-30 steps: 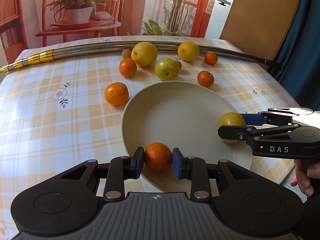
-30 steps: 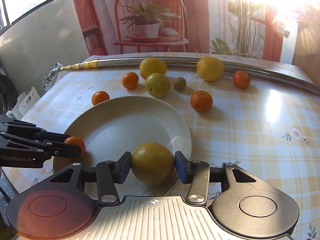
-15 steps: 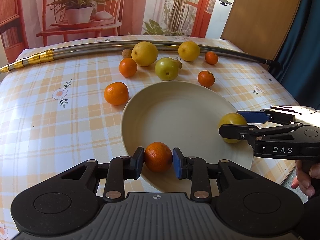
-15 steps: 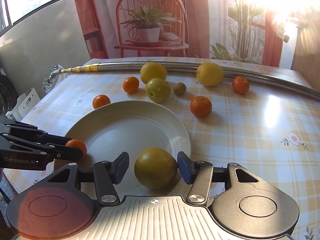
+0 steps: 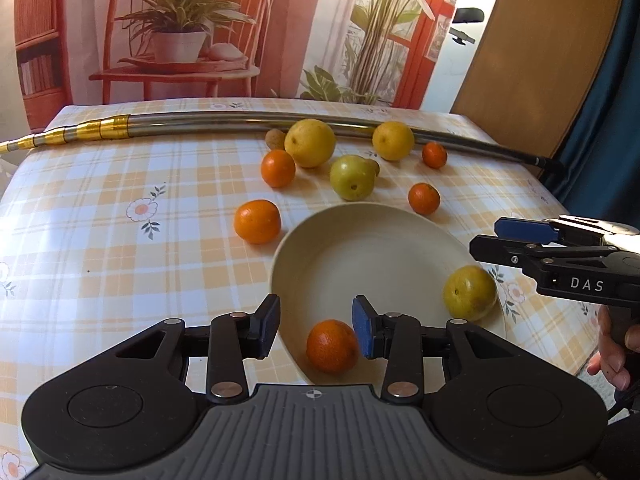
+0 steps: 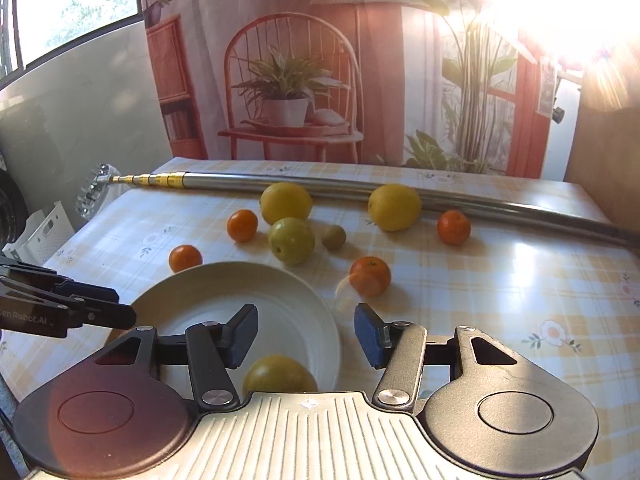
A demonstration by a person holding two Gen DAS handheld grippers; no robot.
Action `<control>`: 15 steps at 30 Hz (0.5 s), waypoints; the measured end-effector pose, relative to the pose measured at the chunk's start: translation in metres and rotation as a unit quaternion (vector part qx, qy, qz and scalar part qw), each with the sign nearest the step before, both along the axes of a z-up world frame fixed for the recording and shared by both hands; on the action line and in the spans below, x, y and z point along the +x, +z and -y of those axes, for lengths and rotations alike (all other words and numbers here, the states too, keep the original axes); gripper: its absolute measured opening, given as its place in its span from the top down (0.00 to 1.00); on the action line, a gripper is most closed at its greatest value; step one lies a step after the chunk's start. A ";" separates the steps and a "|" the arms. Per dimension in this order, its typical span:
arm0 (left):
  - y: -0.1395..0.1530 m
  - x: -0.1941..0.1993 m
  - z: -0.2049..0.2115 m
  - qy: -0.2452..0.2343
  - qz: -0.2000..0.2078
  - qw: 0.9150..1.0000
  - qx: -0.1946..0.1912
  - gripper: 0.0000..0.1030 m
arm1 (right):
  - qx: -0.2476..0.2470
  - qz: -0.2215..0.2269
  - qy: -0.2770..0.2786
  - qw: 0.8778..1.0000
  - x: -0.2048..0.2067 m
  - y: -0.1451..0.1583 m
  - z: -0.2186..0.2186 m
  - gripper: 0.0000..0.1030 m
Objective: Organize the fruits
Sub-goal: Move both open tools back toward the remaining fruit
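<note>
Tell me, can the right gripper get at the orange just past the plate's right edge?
Probably yes. The right gripper is open, and the orange sits alone on bare cloth ahead, just off the plate.

Six oranges (image 5: 257, 221), three yellow citrus (image 5: 310, 143), one green fruit (image 5: 352, 178), two small brown fruits (image 6: 333, 237), one plate (image 5: 384, 240).

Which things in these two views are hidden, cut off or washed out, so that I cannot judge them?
- Yellow fruit on the plate: right wrist view, lower half hidden by the right gripper body.
- Small brown fruit: left wrist view, partly behind a large yellow fruit.
- Metal pole: left end cut by the frame edge.
- Upper right of the right wrist view: washed out by sun glare.
- Left gripper: right wrist view, body cut off by the left edge.
</note>
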State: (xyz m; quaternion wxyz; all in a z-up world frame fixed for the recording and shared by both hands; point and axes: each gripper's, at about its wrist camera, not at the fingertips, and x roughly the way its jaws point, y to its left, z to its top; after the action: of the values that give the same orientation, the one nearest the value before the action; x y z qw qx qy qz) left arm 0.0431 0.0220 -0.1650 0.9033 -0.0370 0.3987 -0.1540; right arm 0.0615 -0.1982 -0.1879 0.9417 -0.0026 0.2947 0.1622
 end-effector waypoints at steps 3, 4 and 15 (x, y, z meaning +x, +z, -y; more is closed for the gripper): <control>0.009 0.010 -0.016 0.021 0.002 0.999 -0.029 0.59 | 0.000 0.016 -0.014 1.000 0.008 0.008 0.009 0.51; 0.013 0.013 -0.020 0.029 0.006 0.999 -0.034 0.59 | 0.000 0.022 -0.019 1.000 0.011 0.011 0.013 0.51; 0.043 0.043 -0.059 0.100 0.044 0.993 -0.040 0.58 | 0.008 0.064 -0.067 0.996 0.044 0.024 0.043 0.51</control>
State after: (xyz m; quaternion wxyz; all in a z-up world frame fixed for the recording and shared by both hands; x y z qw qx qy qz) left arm 0.0859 0.0809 -0.1223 0.9287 -0.1058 0.3462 -0.0805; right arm 0.1058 -0.2412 -0.1636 0.9675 0.0147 0.2317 0.1003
